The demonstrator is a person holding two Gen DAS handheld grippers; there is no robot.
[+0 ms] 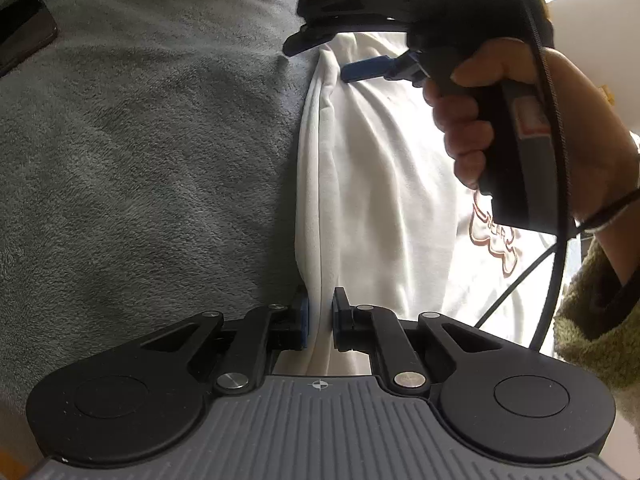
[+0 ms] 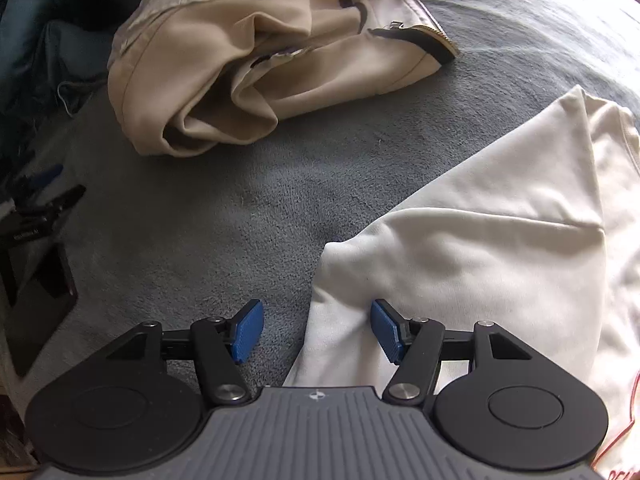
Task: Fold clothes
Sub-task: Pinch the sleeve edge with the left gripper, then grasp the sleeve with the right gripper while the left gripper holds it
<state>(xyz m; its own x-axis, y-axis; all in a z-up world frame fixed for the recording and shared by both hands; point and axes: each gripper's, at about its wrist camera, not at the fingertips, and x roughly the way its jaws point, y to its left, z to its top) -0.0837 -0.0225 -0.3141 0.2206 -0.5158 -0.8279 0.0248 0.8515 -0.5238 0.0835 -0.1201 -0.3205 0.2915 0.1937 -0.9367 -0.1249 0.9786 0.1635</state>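
A white T-shirt (image 1: 372,184) with a brown print lies on a grey fleece blanket (image 1: 140,160). My left gripper (image 1: 320,316) is shut on the shirt's folded left edge, the cloth pinched between its blue pads. My right gripper (image 1: 320,56) shows in the left wrist view at the shirt's far edge, open, one finger over the blanket and one over the cloth. In the right wrist view the right gripper (image 2: 316,330) is open and straddles the edge of the white shirt (image 2: 480,248), with the cloth between its fingers.
Beige trousers (image 2: 248,64) with a zip lie crumpled on the blanket (image 2: 200,220) beyond the shirt. A dark phone (image 1: 24,28) and other black gear (image 2: 36,240) lie at the blanket's left side. Dark blue cloth (image 2: 36,40) sits at the far left.
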